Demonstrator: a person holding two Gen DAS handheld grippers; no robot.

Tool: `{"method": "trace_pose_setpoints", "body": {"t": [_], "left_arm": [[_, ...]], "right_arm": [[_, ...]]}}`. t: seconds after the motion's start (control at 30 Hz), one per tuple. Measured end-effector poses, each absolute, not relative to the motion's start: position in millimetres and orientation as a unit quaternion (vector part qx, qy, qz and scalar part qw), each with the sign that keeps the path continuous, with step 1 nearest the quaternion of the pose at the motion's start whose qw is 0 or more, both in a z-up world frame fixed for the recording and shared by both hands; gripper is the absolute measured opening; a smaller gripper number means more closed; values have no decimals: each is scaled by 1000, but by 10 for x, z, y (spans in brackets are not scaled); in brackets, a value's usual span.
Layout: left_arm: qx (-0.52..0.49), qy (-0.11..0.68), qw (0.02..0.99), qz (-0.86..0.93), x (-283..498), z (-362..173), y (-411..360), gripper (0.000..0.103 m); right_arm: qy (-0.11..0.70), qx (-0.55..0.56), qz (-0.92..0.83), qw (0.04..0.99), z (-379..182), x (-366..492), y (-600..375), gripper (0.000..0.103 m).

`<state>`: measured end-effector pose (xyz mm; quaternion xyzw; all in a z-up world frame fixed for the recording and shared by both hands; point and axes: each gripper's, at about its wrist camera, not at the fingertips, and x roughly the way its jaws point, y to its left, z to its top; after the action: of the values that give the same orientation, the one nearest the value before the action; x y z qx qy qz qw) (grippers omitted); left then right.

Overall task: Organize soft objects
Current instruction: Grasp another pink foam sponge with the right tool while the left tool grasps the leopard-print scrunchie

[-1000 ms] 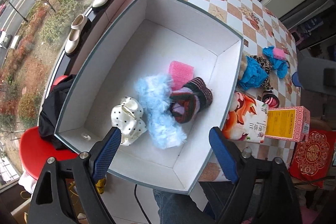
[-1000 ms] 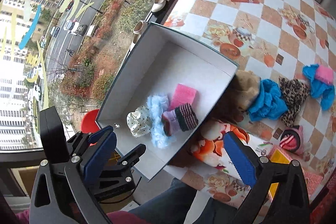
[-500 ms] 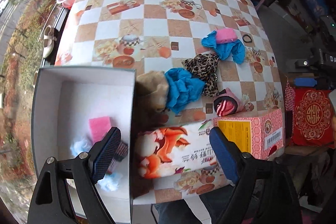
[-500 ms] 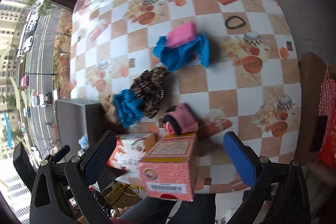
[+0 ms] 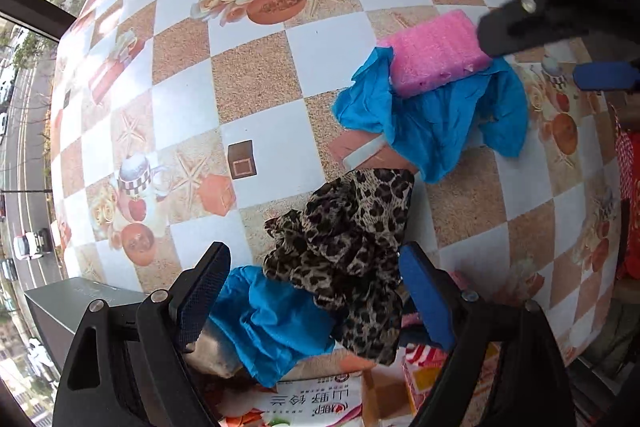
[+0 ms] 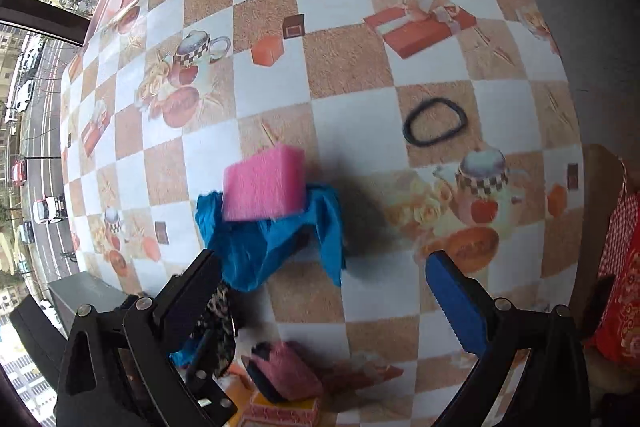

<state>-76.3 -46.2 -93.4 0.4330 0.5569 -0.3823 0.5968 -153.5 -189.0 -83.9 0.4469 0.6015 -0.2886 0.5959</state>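
Both claws are wide open, holding nothing. Left claw [image 5: 312,291] hovers over the leopard scrunchie [image 5: 348,251], which overlaps a blue cloth [image 5: 276,319] on the counter [image 5: 256,79]. Right claw [image 6: 320,291] is near the pink sponge [image 6: 264,187]. Risk: the left grabs the cloth too.
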Motion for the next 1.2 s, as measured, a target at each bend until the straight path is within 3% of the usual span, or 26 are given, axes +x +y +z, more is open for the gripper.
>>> {"method": "trace_pose_setpoints", "body": {"t": [0.3,0.43,0.7,0.8,1.17,1.2], "left_arm": [[447,577,576,-367,-698,-1232,-599,87],[443,578,576,-371,-621,-1280,-668,71],[364,600,597,-389,-88,-975,-721,71],[353,601,602,-390,14,-869,-740,79],[397,647,550,-347,-350,-1319,-754,79],[399,649,549,-344,-366,-1347,-764,75]], "right_arm": [[639,435,-254,581,-1485,-1200,-1897,103],[614,450,-331,558,-1405,-1833,-2164,103],[520,564,-373,522,-1258,-3122,-2476,103],[513,575,-371,518,-1252,-3223,-2454,103],[546,561,-357,510,-1516,-2810,-2398,103],[544,559,-359,512,-1517,-2811,-2399,103]]}}
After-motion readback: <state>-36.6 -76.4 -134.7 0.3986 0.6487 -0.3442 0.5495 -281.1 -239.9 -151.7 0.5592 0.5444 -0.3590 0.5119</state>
